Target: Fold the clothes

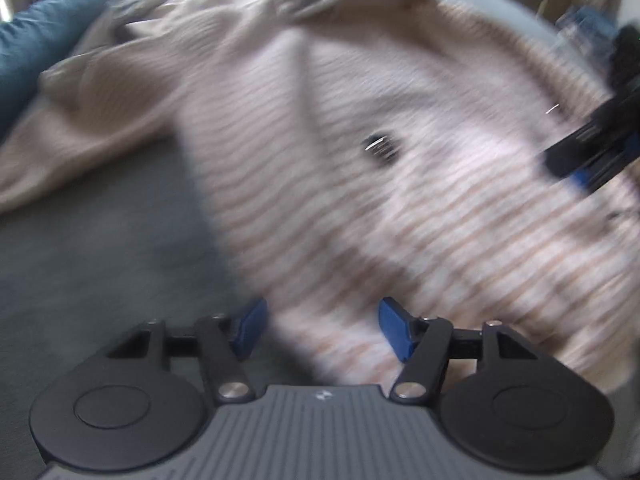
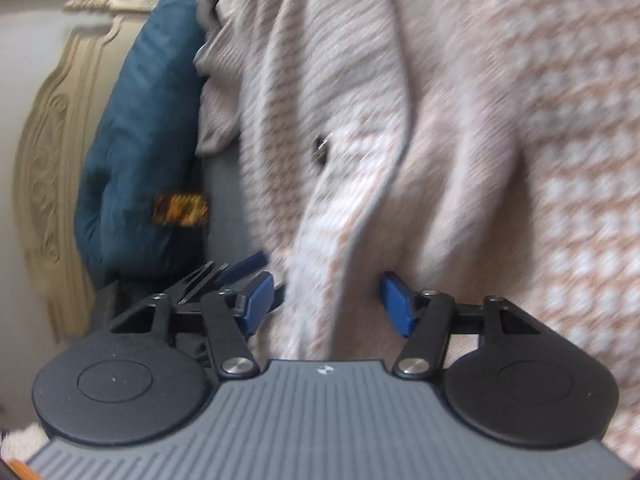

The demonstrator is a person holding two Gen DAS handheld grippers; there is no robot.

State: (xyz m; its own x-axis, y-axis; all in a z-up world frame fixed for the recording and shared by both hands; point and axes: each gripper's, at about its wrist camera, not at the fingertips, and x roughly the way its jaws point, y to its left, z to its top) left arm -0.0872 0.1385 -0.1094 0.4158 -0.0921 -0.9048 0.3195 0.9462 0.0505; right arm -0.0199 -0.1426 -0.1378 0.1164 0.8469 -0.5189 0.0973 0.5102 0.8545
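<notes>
A pale pink and beige striped sweater (image 1: 360, 160) lies spread on a grey bed (image 1: 100, 260), with a small dark button (image 1: 380, 146) near its middle. My left gripper (image 1: 322, 328) is open, its blue pads (image 1: 252, 326) wide apart over the sweater's near edge. My right gripper (image 1: 588, 152) shows blurred at the right of the left wrist view, over the garment. In the right wrist view the right gripper (image 2: 326, 304) is open above a fold of the sweater (image 2: 440, 140), and the left gripper's fingers (image 2: 224, 270) show just behind its left pad. Both views are motion-blurred.
A teal pillow (image 1: 40, 40) lies at the head of the bed, also visible as the teal pillow (image 2: 140, 120) beside an ornate cream headboard (image 2: 44, 160). A small orange patterned item (image 2: 180, 208) sits next to the pillow. Bare grey bedding lies left of the sweater.
</notes>
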